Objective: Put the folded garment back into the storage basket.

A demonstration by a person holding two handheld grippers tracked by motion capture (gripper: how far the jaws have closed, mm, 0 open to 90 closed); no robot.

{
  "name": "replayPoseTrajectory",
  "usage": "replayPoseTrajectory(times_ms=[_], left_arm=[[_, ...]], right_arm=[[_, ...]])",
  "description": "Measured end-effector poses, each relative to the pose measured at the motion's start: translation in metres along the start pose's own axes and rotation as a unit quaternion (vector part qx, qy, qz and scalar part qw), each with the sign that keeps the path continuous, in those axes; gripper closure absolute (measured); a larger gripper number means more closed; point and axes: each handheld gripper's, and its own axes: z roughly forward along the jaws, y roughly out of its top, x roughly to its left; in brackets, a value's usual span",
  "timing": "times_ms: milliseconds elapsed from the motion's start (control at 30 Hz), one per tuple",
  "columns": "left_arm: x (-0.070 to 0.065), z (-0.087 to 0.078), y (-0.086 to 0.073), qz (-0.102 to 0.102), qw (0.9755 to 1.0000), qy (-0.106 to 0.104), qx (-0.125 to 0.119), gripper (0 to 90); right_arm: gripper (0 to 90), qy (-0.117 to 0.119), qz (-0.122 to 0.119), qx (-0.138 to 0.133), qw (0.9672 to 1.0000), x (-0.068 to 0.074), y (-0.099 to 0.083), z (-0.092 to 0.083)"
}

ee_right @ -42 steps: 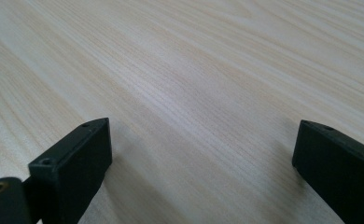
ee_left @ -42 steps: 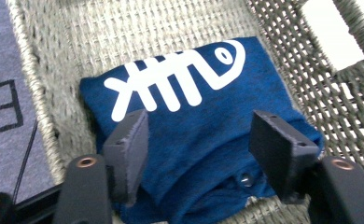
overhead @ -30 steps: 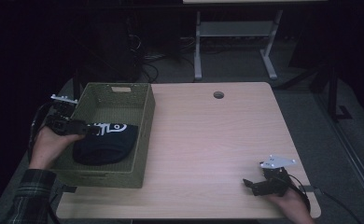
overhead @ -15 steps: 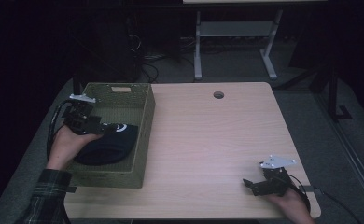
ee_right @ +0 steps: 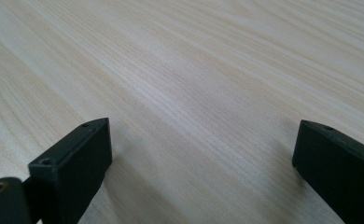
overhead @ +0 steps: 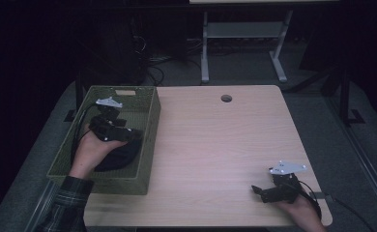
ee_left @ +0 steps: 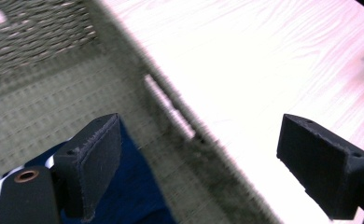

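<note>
The left gripper [overhead: 128,135] hangs inside the green woven basket [overhead: 150,126], its jaws spread wide with nothing between them, having just been opening; the dark blue garment [overhead: 121,155] lies loose on the basket floor just below and behind its jaws. Over at the near right corner of the wooden table [overhead: 215,140], the right gripper [overhead: 258,189] rests low, jaws likewise parted over bare wood, well apart from the basket.

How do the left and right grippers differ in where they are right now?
The left gripper hangs over the green basket above the dark blue cloth; the right gripper sits low on the bare table near its front corner. Both stand open, holding nothing.
</note>
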Motion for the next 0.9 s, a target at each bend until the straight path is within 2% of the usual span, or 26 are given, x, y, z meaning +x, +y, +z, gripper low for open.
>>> replayPoseTrajectory(times_ms=[33,133,300,333,467,533,667,700,900], left_arm=[[-0.007,0.005,0.002,0.005,1.0000,-0.007,-0.002,13.6],[-0.014,0.011,0.004,0.009,0.9999,-0.013,-0.002,13.6],[-0.035,0.027,0.009,0.024,0.9992,-0.032,-0.004,13.6],[-0.035,0.027,0.009,0.024,0.9992,-0.032,-0.004,13.6],[-0.049,0.040,0.011,0.035,0.9987,-0.038,-0.002,13.7],[-0.059,0.050,0.011,0.042,0.9980,-0.047,-0.002,13.7],[-0.067,0.058,0.012,0.046,0.9971,-0.061,-0.005,13.7],[-0.073,0.064,0.012,0.049,0.9962,-0.071,-0.011,13.7],[-0.090,0.078,0.010,0.064,0.9947,-0.080,-0.015,13.8]], right_arm=[[4.2,0.000,0.000,0.000,1.0000,0.000,0.000,0.000],[4.2,0.000,0.000,0.000,1.0000,0.000,0.000,0.000],[4.2,0.000,0.000,0.000,1.0000,0.000,0.000,0.000],[4.2,0.000,0.000,0.000,1.0000,0.000,0.000,0.000],[4.2,0.000,0.000,0.000,1.0000,0.000,0.000,0.000],[4.2,0.000,0.000,0.000,1.0000,0.000,0.000,0.000],[4.2,0.000,0.000,0.000,1.0000,0.000,0.000,0.000],[4.2,0.000,0.000,0.000,1.0000,0.000,0.000,0.000],[4.2,0.000,0.000,0.000,1.0000,0.000,0.000,0.000]])
